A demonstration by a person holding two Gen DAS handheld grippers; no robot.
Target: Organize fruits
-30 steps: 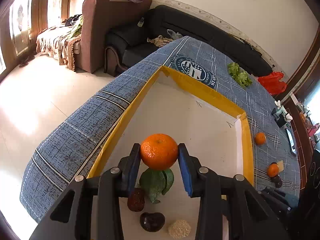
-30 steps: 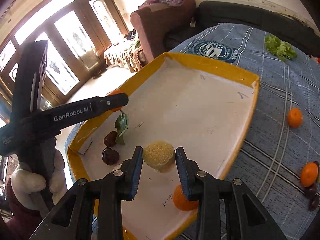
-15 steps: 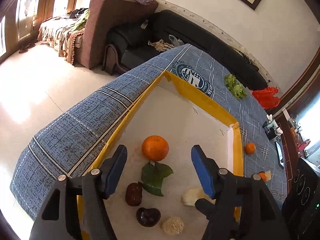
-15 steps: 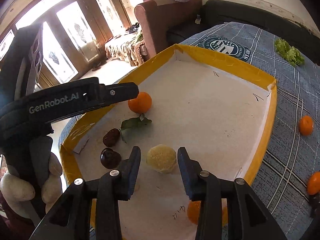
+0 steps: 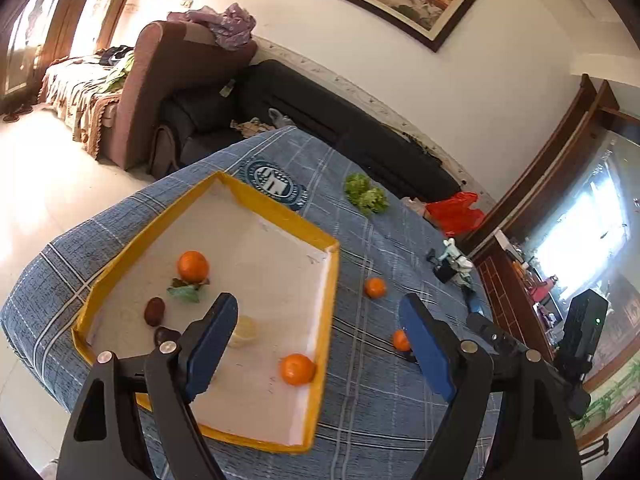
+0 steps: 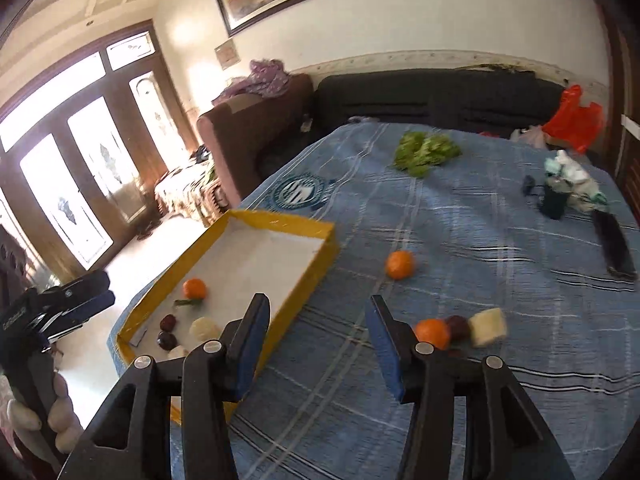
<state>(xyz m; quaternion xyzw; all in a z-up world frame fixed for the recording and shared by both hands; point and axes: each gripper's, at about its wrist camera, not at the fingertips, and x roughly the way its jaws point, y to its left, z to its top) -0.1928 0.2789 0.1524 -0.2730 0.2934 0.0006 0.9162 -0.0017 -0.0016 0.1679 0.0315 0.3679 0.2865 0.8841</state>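
Blue-padded and empty, the left tool (image 5: 316,344) and right tool (image 6: 318,340) are spreading above the cloth-covered table (image 6: 480,240), oranges (image 5: 193,266) lying in the yellow-rimmed tray (image 5: 330,300), others (image 6: 399,264) loose beside it.

**Little legible lettering**

The blue cloth (image 5: 360,240) carries a round dark emblem (image 5: 276,184) ringed with white lettering, too small and warped to read in either view. The left gripper (image 6: 60,308), at the edge of the right wrist view, bears pale lettering, blurred beyond reading.
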